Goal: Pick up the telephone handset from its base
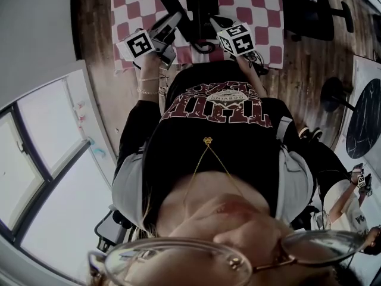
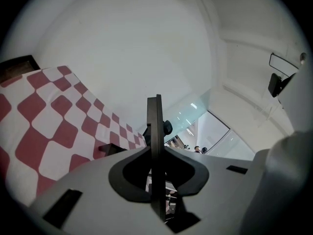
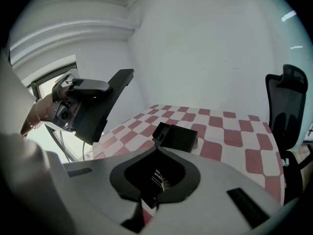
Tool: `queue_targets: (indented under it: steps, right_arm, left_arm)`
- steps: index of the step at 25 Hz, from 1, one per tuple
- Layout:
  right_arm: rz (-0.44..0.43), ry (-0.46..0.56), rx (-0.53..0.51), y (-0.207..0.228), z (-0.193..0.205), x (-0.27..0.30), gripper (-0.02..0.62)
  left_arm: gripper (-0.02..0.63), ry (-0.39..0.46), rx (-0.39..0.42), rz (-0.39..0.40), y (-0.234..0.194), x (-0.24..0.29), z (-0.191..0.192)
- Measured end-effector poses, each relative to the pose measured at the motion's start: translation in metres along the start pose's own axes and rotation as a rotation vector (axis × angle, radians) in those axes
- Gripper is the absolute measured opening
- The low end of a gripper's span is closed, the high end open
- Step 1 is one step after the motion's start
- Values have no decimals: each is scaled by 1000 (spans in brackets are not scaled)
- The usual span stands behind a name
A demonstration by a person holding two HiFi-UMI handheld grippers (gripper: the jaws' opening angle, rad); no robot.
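Head view first: the left gripper [image 1: 171, 22] has its fingers pinching the black handset [image 1: 172, 5], held up off the base [image 1: 202, 9] on the checked tabletop [image 1: 262, 5]. The right gripper [image 1: 213, 22] sits just beside the base, fingers pressed together on nothing. A dark cord [image 1: 202, 45] loops near the base, so my worry is that a big lift tugs it and drags that light-looking base along. In the left gripper view the handset shows edge-on, a thin dark slab between the fingers. It looks like smooth hard plastic, so it could twist or slide out of the pinch. In the right gripper view the handset [image 3: 105, 104] is a long flat bar up in the air, and the base [image 3: 177, 137] is a boxy matte-black wedge on the red-and-white cloth [image 3: 230, 131].
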State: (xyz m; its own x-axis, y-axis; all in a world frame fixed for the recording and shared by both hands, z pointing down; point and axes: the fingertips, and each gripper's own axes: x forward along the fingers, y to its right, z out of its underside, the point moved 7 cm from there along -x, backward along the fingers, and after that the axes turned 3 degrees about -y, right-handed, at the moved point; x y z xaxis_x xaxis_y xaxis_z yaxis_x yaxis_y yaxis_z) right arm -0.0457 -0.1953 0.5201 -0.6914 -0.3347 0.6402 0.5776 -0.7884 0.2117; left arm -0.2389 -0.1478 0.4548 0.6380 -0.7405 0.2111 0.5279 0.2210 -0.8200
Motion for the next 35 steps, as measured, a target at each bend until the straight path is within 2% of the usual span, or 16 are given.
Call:
queue_targets:
  steps: [22, 35]
  right_arm:
    - [-49, 0, -34, -8, -1, 6, 20]
    - [-50, 11, -26, -4, -3, 5, 20]
  left_arm:
    - [81, 106, 25, 68, 39, -22, -16]
    - [81, 119, 44, 88, 54, -23, -20]
